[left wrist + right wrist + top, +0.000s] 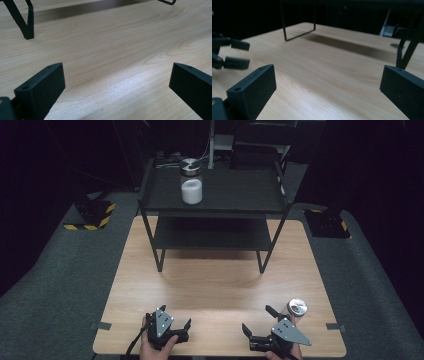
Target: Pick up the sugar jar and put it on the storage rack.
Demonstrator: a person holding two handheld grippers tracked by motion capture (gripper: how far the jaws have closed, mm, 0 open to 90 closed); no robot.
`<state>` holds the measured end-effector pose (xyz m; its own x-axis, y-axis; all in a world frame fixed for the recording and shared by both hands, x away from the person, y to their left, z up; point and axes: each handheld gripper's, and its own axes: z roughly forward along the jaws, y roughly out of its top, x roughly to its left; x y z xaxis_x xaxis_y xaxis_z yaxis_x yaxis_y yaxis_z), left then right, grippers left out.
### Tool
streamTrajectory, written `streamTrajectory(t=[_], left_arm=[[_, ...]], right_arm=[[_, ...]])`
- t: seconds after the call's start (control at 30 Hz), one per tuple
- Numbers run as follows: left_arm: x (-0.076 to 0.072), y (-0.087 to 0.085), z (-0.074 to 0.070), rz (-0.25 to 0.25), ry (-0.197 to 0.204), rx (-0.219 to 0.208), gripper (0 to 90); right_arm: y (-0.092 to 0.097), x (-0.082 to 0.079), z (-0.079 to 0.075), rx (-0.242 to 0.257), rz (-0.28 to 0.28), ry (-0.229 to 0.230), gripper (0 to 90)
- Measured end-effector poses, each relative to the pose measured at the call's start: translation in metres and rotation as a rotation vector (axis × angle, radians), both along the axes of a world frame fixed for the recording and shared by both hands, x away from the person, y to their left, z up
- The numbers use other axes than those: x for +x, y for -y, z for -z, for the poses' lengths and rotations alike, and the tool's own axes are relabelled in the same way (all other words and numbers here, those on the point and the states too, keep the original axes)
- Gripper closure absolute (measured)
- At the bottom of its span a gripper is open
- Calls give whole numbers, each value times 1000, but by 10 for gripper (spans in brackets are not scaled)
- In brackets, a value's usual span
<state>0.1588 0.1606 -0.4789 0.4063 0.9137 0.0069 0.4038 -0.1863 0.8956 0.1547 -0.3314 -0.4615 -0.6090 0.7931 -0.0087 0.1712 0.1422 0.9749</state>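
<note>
At the lower right of the high view, a small silver-lidded jar (297,308) stands just beside your right gripper (256,321); its own view shows bare wooden counter (332,75) between spread jaws. Your left gripper (175,317) is likewise spread.

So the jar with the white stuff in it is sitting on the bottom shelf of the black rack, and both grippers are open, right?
Not quite. The jar with the white stuff stands on the top shelf of the black rack, not the bottom one; the high view shows this. The rest is right: the left gripper and the right gripper are both open, jaws apart over the table.
</note>
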Motion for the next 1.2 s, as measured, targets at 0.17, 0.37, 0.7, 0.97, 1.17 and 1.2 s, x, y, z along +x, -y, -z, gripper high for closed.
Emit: streamTrajectory(t=[0.17,0.37,0.7,0.97,1.17,1.2], left_arm=[[1,2,-1,19,-1,24,6],[4,-1,-2,25,-13,7,6],[5,-2,-3,28,-19,9,6],[5,-3,-2,27,-21,1,6],[5,-2,-2,28,-17,4,6],[5,-2,-2,28,-16,3,6]], right_arm=[[5,-10,-7,4,48,65,2],[20,-15,-10,29,129,75,1],[45,-18,-6,20,256,68,1],[52,-11,7,3,338,15,5],[61,-1,19,46,339,-69,31],[61,0,20,46,341,-74,39]])
